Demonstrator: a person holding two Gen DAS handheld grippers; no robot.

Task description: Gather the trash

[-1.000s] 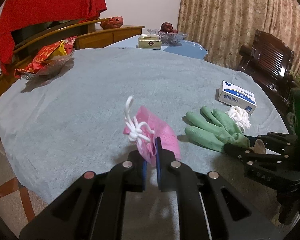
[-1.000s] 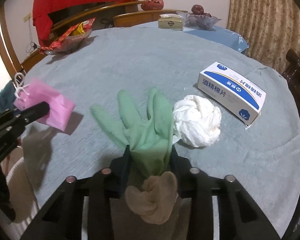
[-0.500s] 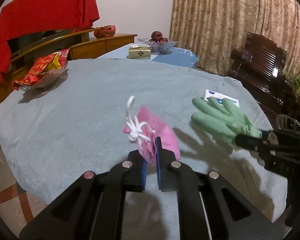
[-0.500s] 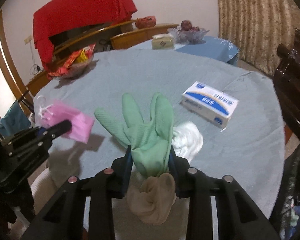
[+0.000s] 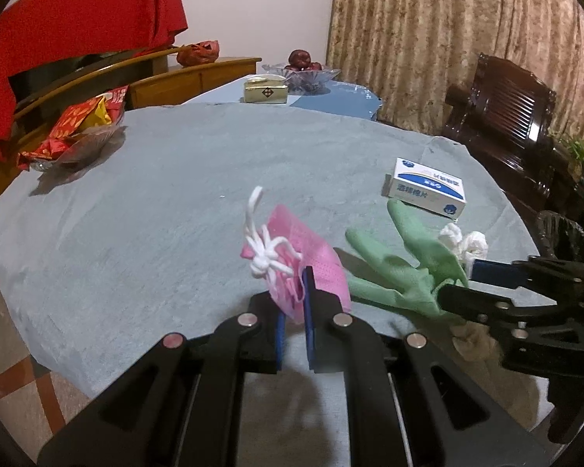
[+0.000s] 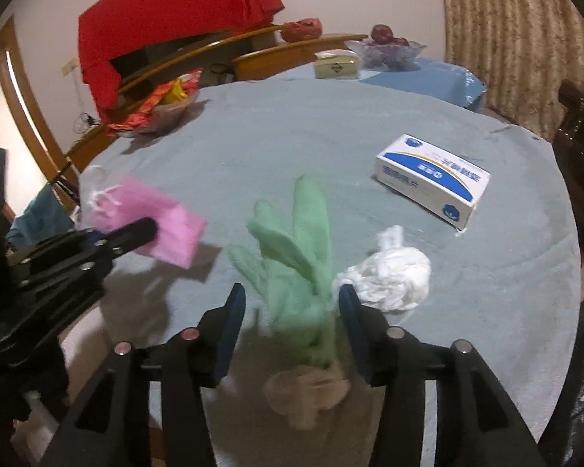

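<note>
Left tool (image 5: 292, 303): fingers closed on the pink face mask (image 5: 303, 260), which is held above the surface (image 5: 155, 194) at lower centre of the left wrist view; its white ear loops (image 5: 266, 253) are knotted on top. In the right wrist view the same mask (image 6: 155, 225) sits at the left edge of the frame, clear of the cloth.

Right tool (image 6: 288, 311): fingers spread wide. The green rubber glove (image 6: 292, 257) is between them at centre frame, blurred, beige cuff (image 6: 307, 389) low. Judged: glove is being let go or is not gripped; contact with either pad cannot be told.

Right of the glove: crumpled white tissue (image 6: 389, 276) on the surface, just beside the right pad. Upper right: blue-and-white swab box (image 6: 432, 179).

Step in hand, judged: gathering trash. To do it well, re-centre the glove's palm between the pads before closing, avoid catching the tissue, keep the mask pinch firm.

View differences: left wrist view shows a crinkled black bag (image 5: 556, 233) at its right edge, likely the trash bag. Only the right wrist view shows how far apart the right fingers stand.
</note>
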